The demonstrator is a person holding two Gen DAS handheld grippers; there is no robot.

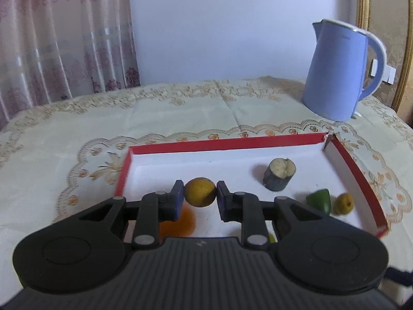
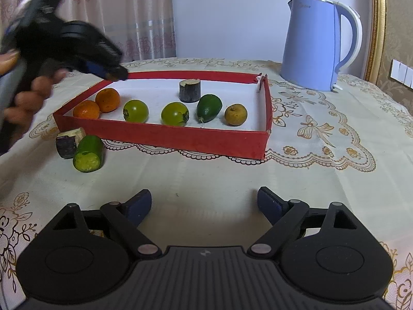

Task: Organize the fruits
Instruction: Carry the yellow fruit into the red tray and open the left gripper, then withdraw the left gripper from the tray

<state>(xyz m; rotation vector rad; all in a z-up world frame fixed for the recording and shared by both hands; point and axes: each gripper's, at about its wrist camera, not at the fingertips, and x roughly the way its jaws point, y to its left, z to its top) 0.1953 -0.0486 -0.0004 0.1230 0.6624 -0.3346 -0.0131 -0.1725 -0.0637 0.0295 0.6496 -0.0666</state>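
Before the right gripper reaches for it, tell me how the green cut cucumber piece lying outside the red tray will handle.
The green cut cucumber piece lies on its rounded side, so a push would probably roll it. It touches a dark cut stem piece, which might shift too. Its skin looks smooth and its flesh firm, so it should keep its shape but may slip; the right gripper is open.

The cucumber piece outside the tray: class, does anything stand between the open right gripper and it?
Nothing visible does. Bare tablecloth lies between the right gripper and the cucumber piece. A dark stub touches its far side, and the red tray stands beyond, so neither blocks the approach.
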